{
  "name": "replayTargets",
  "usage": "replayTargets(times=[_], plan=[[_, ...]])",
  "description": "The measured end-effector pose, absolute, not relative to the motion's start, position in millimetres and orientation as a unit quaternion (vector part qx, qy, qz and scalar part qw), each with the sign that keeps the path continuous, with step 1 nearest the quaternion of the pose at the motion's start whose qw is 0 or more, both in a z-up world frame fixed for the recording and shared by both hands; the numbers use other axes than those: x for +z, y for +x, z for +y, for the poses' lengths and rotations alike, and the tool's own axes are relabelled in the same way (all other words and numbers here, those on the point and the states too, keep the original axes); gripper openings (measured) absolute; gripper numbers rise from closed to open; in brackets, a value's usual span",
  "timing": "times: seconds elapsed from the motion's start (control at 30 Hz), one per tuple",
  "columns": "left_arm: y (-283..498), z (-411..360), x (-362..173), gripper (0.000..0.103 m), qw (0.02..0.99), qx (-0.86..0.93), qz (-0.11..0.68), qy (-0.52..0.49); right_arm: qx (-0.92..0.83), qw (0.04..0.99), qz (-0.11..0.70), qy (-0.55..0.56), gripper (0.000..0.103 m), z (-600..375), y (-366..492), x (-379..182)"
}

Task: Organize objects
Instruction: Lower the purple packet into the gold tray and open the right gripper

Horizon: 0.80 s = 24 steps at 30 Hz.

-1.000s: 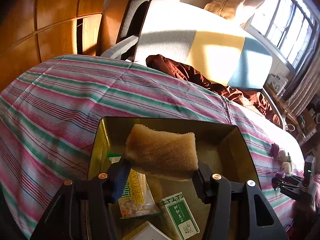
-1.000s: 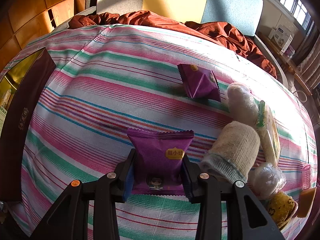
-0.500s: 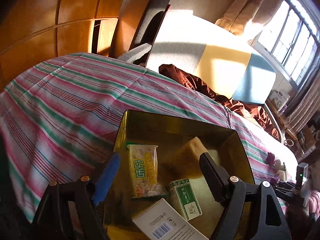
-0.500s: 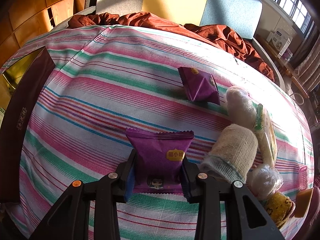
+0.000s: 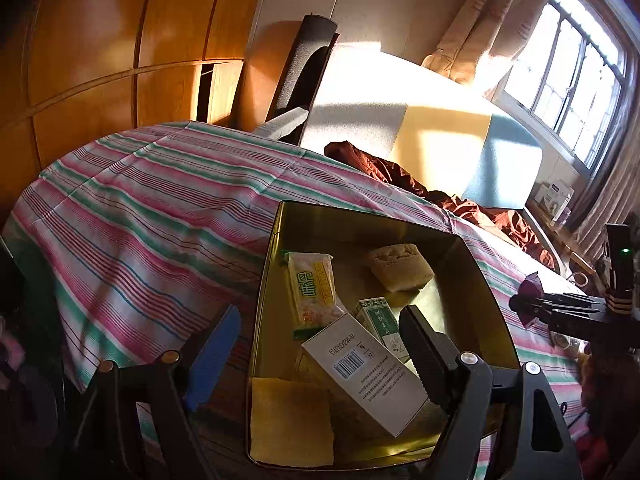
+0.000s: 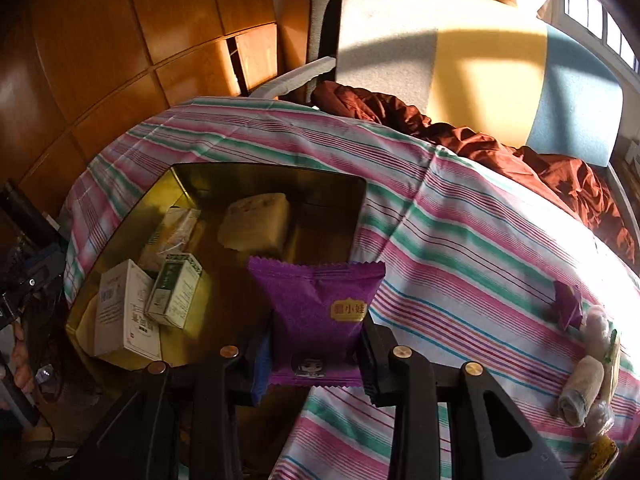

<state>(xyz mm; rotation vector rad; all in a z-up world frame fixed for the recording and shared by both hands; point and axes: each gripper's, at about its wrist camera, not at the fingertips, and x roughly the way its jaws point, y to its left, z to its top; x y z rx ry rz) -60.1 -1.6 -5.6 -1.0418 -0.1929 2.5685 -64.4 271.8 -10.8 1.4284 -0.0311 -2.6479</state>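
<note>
Right wrist: your right gripper clamps purple packet | left gripper spread wide, empty | next: release over tin

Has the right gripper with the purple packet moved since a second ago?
Yes. The right gripper, shut on the purple packet, has swung left: the gold tin, earlier at the frame's left edge, now lies ahead.

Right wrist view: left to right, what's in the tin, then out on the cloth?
white box → green-and-white carton → tan sponge → purple snack packet held in the right gripper → second purple packet on the striped cloth → rolled beige cloth.
</note>
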Motion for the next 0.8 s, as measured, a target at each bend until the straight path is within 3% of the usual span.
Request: replayTargets(times=[0.2,0.37,0.43,0.5,0.8], plan=[[-51.8,-11.3,-5.3,0.083,0.178,0.91,-0.068,-0.369,-0.843,0.082,0.016,0.531,0.035,219.4,-103.4,-52.5],[-46.2,-22.2,-4.8,0.086,0.17,0.911,-0.073,-0.368,-0.834,0.077,-0.019,0.547,0.038,208.3,-115.9,-72.5],[-45.1,-26.0,-4.7,0.086,0.168,0.911,-0.077,-0.368,-0.833,0.086,-0.031,0.545,0.049,206.8,-114.6,-73.5],[-44.6,-26.3,-4.4,0.086,0.165,0.912,-0.075,-0.367,-0.835,0.085,-0.028,0.542,0.052,206.2,-110.5,-72.1],[-34.4,-13.2,2.8,0.088,0.168,0.919,-0.054,-0.354,-0.871,0.075,-0.023,0.485,0.052,224.1,-74.0,-31.7]])
